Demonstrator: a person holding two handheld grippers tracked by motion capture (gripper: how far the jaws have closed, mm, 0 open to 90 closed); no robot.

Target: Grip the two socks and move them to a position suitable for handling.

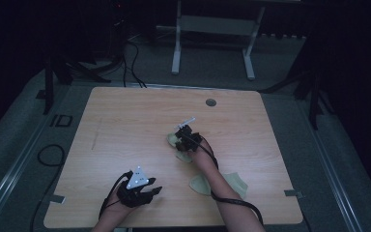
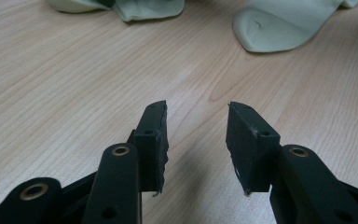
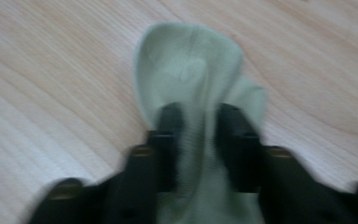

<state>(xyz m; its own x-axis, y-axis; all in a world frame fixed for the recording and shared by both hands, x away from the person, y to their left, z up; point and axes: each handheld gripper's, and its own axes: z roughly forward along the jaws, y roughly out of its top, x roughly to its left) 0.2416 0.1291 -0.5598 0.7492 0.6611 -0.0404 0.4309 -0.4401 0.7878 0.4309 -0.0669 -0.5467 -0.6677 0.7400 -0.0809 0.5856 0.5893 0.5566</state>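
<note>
high view: the right gripper (image 1: 184,130) sits on a pale green sock (image 1: 177,143) near the middle of the table (image 1: 125,121), with the forearm stretched out over a second sock (image 1: 221,183) that lies near the front edge. the left gripper (image 1: 145,192) rests low at the front left, well apart from both. the held sock's long axis seems to run from the gripper back toward the person, though the hand hides much of it.

left gripper view: its jaws stand spread over bare wood with nothing between them; both socks lie farther off at the top.

right gripper view: the picture is blurred, but the jaws look pinched on a bunched ridge of the sock (image 3: 191,79), whose rounded end points away from the gripper, long axis in line with the jaws.

judgement: to do this pick well, keep the pinch firm on the fabric fold, lift straight so the sock hangs free, and bring the left gripper in to take the loose end.
</note>
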